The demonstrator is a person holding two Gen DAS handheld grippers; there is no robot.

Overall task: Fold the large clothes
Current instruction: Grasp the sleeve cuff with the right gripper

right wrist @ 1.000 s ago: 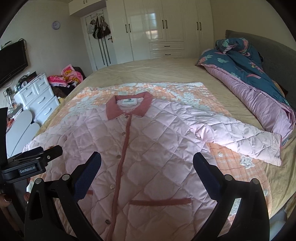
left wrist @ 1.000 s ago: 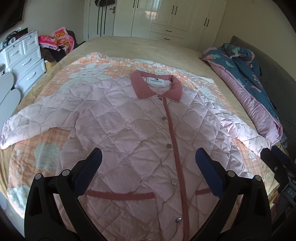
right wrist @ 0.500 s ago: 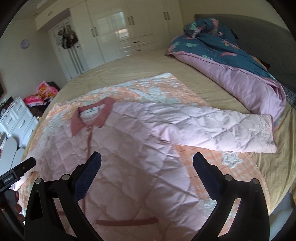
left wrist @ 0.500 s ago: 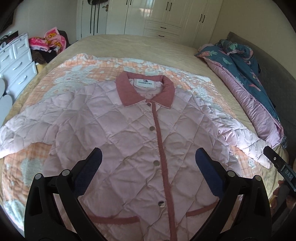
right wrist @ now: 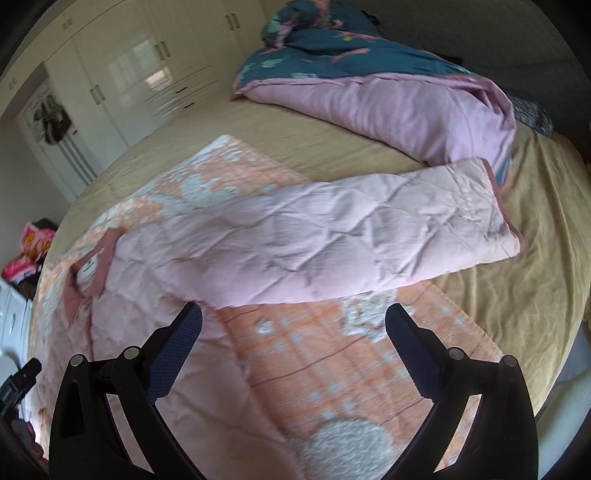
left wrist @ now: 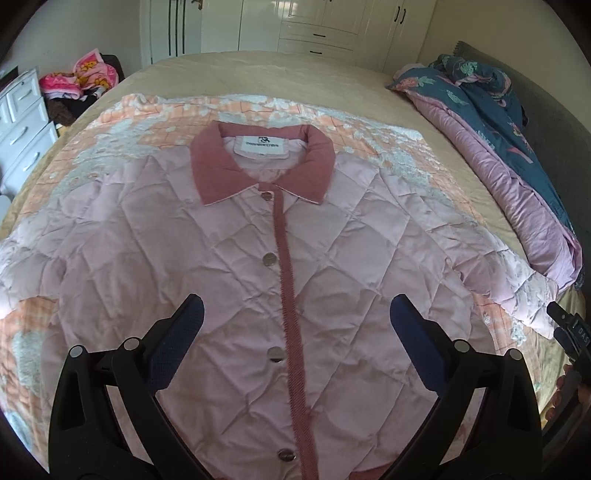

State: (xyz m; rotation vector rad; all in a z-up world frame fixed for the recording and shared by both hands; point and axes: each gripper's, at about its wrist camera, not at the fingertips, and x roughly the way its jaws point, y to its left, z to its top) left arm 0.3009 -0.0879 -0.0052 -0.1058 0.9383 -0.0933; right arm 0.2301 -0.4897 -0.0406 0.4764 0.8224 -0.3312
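Tan bed (left wrist: 258, 70), orange blanket (left wrist: 122, 136), wardrobes (left wrist: 332, 26)

The white neck label (left wrist: 263, 145) inside the jacket (left wrist: 229, 266) collar carries a small dark logo above a line of dark print, but the letters are too small and blurred to read. A tiny size mark sits just under it, also unreadable. On the other tool (left wrist: 571, 328) at the right edge of the left wrist view, white letters "DAS" show (the rest is cut off by the frame). The right wrist view shows that same label (right wrist: 88, 264), too blurred to read
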